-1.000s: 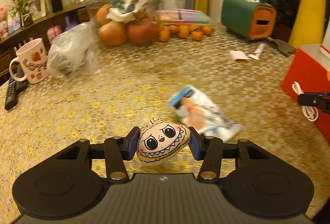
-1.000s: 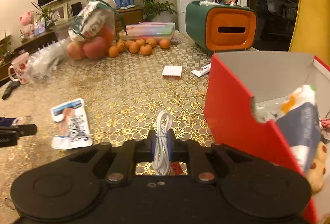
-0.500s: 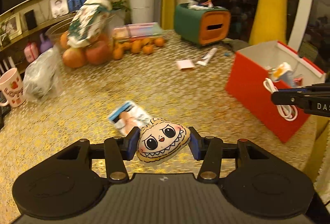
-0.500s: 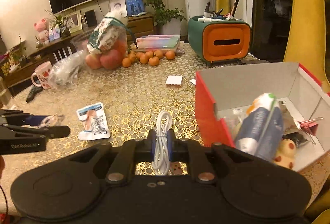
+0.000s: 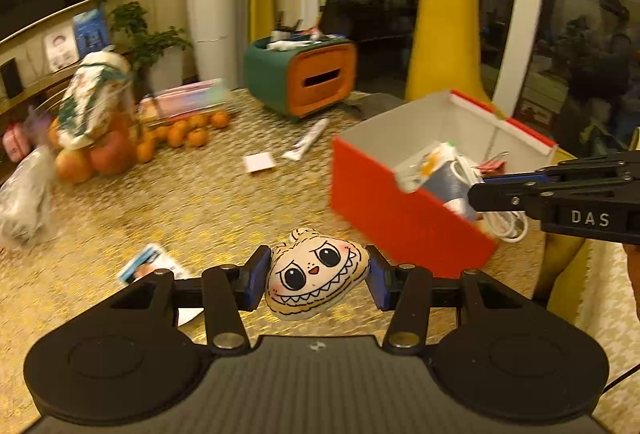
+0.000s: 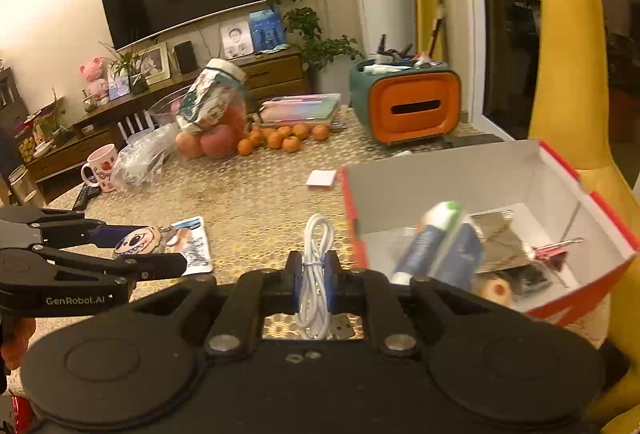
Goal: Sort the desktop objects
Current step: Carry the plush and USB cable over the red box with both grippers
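My left gripper (image 5: 316,280) is shut on a cream plush keychain with a grinning face (image 5: 316,276), held above the table left of the red box (image 5: 400,210). It also shows in the right wrist view (image 6: 138,244). My right gripper (image 6: 314,272) is shut on a coiled white cable (image 6: 318,246), just left of the red box (image 6: 472,174). In the left wrist view the cable (image 5: 506,224) hangs over the box's near corner. The box holds a blue tube (image 6: 428,238), a pink binder clip (image 6: 554,250) and other small items.
A flat snack packet (image 6: 192,242) lies on the gold-patterned table. Further back are a white card (image 5: 260,162), a tube (image 5: 306,140), a green-orange organiser (image 6: 406,108), oranges and apples (image 6: 248,138), a plastic bag (image 6: 140,158) and a pink mug (image 6: 100,168).
Both grippers rose and moved right toward the red box, each keeping its hold. The right gripper with the cable now sits by the box's left wall; the box interior is in view.
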`<action>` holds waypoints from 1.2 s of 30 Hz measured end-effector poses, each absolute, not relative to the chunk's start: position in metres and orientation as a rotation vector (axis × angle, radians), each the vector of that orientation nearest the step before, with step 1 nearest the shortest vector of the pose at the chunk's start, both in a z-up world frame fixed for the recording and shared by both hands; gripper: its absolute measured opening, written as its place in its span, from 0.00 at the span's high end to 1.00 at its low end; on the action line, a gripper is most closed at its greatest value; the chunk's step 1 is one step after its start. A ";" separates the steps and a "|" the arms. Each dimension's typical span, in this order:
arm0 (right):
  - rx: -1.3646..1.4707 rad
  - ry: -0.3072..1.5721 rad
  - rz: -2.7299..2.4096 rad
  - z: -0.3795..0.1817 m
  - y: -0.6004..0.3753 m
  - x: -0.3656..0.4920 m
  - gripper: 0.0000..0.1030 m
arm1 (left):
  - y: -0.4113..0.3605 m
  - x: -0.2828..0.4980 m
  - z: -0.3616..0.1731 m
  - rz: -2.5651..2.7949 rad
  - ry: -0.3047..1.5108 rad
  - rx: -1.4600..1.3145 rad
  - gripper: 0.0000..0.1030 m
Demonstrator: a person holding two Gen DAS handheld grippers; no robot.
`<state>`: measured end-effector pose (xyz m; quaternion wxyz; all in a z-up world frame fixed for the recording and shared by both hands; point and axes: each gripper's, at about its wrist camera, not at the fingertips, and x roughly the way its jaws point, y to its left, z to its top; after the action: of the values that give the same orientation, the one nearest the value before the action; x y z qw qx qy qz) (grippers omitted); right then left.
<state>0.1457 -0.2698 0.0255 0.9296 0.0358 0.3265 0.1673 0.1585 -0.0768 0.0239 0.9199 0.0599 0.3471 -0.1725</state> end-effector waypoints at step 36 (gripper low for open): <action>0.110 0.705 0.099 0.001 -0.407 0.211 0.89 | -0.266 0.239 0.005 -0.579 0.781 0.241 0.52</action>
<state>0.2113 -0.4071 0.0009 0.9358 0.0538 0.3450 0.0483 0.2395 -0.2658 0.0053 0.8771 0.1157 0.3746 -0.2776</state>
